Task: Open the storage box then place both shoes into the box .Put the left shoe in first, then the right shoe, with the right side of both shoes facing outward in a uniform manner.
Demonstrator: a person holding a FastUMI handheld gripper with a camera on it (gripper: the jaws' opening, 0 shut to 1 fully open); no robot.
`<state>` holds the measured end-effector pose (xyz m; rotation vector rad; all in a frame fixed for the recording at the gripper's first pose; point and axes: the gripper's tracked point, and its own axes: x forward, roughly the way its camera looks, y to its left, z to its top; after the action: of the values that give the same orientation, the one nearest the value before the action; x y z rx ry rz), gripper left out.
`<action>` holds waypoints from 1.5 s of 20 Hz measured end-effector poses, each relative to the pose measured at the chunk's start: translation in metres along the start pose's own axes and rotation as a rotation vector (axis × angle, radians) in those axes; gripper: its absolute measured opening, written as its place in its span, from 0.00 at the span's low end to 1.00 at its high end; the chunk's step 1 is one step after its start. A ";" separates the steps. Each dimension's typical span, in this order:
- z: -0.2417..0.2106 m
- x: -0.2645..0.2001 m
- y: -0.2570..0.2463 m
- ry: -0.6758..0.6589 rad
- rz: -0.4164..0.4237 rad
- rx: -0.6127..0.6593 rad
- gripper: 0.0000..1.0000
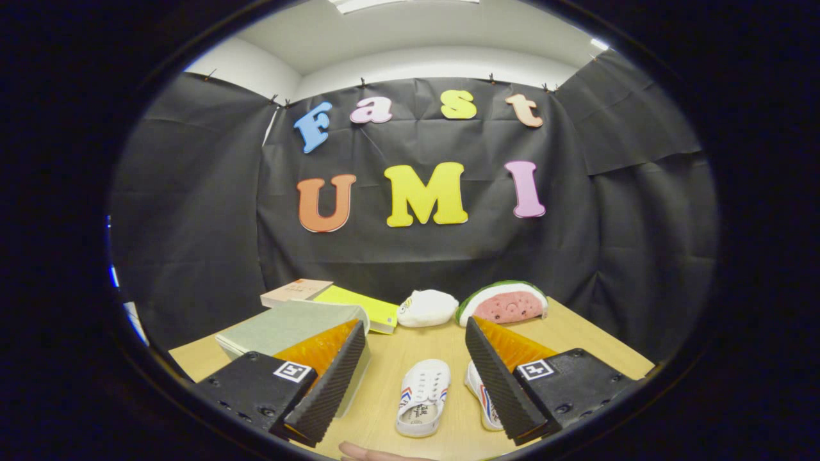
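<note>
Our fingers (415, 378) hang apart above the shoes (423, 397); the storage box (288, 326) looks closed, so grabbing a shoe first risks breaking the order.

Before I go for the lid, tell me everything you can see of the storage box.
The storage box is a pale grey-green rectangular box with a flat, matte lid, shut as far as shows. It lies flat on the wooden table, behind and partly hidden by one finger of the open gripper. A yellow-green book lies just behind it; whether they touch is unclear. The two white shoes lie apart from it, between the fingers.
</note>
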<state>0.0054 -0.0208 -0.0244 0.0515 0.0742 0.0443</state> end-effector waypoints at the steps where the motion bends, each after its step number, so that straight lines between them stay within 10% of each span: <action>1: -0.001 0.001 -0.002 0.003 0.003 0.003 1.00; 13: -0.021 0.074 -0.005 0.138 0.111 0.055 1.00; 24: -0.035 0.151 0.071 0.434 0.657 0.525 0.99; 30: -0.072 0.164 0.083 0.674 0.804 0.751 0.98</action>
<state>0.1600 0.0737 -0.1039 0.8179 0.7406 0.8395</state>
